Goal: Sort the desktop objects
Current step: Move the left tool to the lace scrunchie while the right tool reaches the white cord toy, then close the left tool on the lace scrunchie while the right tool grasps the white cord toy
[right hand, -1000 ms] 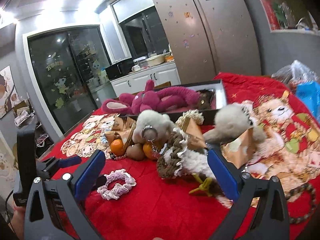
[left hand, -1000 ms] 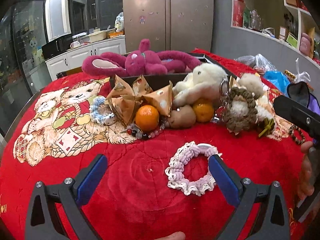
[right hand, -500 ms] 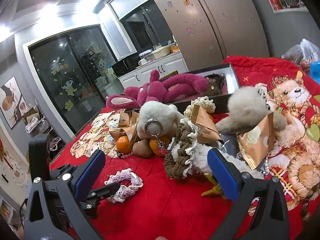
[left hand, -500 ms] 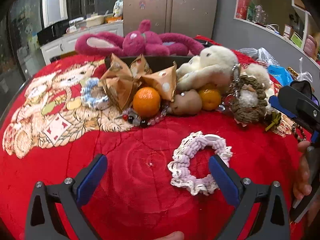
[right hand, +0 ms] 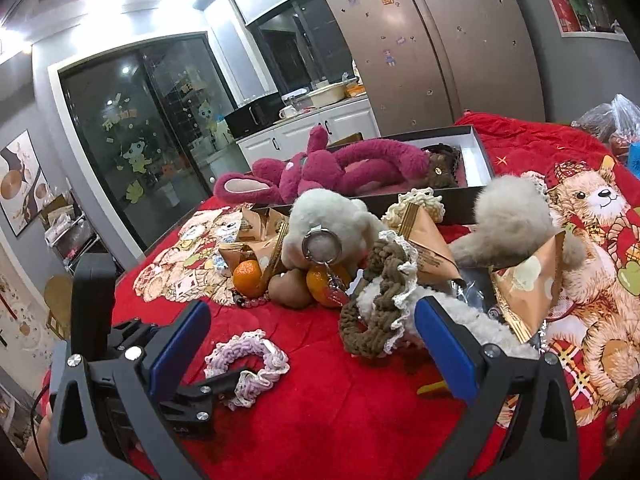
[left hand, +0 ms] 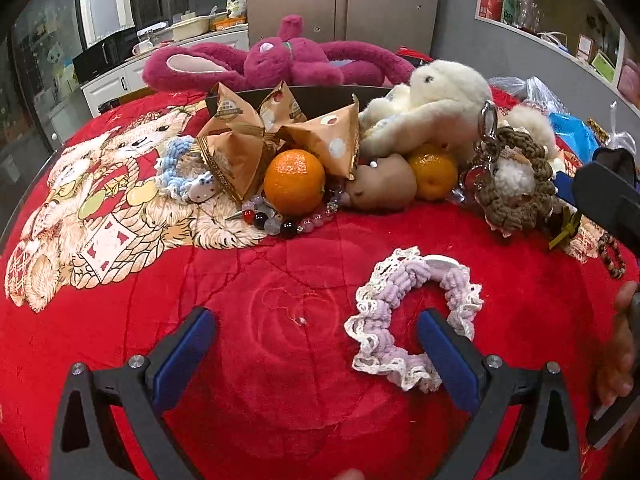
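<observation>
Red blanket (left hand: 280,380) | purple scrunchie (left hand: 412,316) partly hidden behind left hand-held gripper (left hand: 316,344)

both wrist views low, near – share scrunchie (left hand: 412,316)

Lilac-and-white scrunchie (left hand: 414,314), orange mandarin (left hand: 294,181), magenta plush rabbit (left hand: 280,60), red bear-print cloth (left hand: 280,360).

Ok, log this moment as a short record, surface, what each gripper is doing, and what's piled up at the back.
surface: red blanket
left gripper: open, right finger inside the scrunchie loop
right gripper: open, empty, facing the pile
pile: two oranges, paper packets, white plush, brown scrunchie, beads
box: holds pink plush
</observation>
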`<act>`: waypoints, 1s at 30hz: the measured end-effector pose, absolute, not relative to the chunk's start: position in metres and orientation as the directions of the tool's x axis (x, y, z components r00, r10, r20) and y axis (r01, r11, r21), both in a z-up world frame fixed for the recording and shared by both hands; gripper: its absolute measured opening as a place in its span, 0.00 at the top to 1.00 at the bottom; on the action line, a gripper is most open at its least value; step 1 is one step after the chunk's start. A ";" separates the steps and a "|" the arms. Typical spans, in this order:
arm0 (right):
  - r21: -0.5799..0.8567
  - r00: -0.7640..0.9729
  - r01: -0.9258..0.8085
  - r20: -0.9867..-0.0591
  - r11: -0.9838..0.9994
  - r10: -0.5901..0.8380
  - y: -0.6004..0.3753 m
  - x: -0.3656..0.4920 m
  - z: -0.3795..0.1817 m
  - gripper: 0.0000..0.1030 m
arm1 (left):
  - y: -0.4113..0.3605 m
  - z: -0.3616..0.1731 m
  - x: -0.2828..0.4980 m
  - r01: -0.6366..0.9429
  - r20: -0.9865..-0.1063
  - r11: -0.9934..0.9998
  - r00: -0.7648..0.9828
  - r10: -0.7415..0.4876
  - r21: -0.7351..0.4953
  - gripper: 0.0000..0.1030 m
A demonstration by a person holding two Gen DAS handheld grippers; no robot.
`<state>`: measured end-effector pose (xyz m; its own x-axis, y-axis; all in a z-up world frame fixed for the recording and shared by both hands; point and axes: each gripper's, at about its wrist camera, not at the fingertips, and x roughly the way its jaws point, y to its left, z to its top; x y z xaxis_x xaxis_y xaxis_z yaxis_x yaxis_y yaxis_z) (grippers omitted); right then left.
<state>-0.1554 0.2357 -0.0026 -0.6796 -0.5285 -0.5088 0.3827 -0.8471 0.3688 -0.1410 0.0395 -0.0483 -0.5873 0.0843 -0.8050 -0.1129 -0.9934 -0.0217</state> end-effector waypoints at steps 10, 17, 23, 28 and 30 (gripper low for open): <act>0.309 -0.688 0.363 -0.547 -0.879 -0.476 0.226 -0.157 -0.003 0.10 | 0.037 -0.047 -0.141 -0.113 -0.806 -0.993 -0.587 0.082 -0.018 0.00; 0.286 -0.690 0.347 -0.567 -0.893 -0.450 0.222 -0.158 -0.005 0.26 | 0.037 -0.047 -0.141 -0.112 -0.805 -0.993 -0.587 0.083 -0.021 0.00; 0.293 -0.622 0.337 -0.644 -0.895 -0.445 0.214 -0.171 -0.018 0.82 | 0.036 -0.046 -0.141 -0.116 -0.805 -0.993 -0.587 0.087 -0.023 0.00; 0.309 -0.633 0.349 -0.619 -0.885 -0.466 0.216 -0.165 -0.017 0.90 | 0.039 -0.044 -0.138 -0.127 -0.798 -0.991 -0.595 0.099 -0.028 0.06; 0.305 -0.647 0.340 -0.611 -0.889 -0.457 0.217 -0.161 -0.015 0.90 | 0.043 -0.042 -0.136 -0.132 -0.791 -0.991 -0.603 0.102 -0.027 0.15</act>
<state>-0.1614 0.2171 -0.0154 -0.6466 -0.4569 -0.6108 0.3402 -0.8895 0.3052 -0.1360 0.0429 -0.0425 -0.6029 0.1020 -0.7913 -0.1324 -0.9908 -0.0268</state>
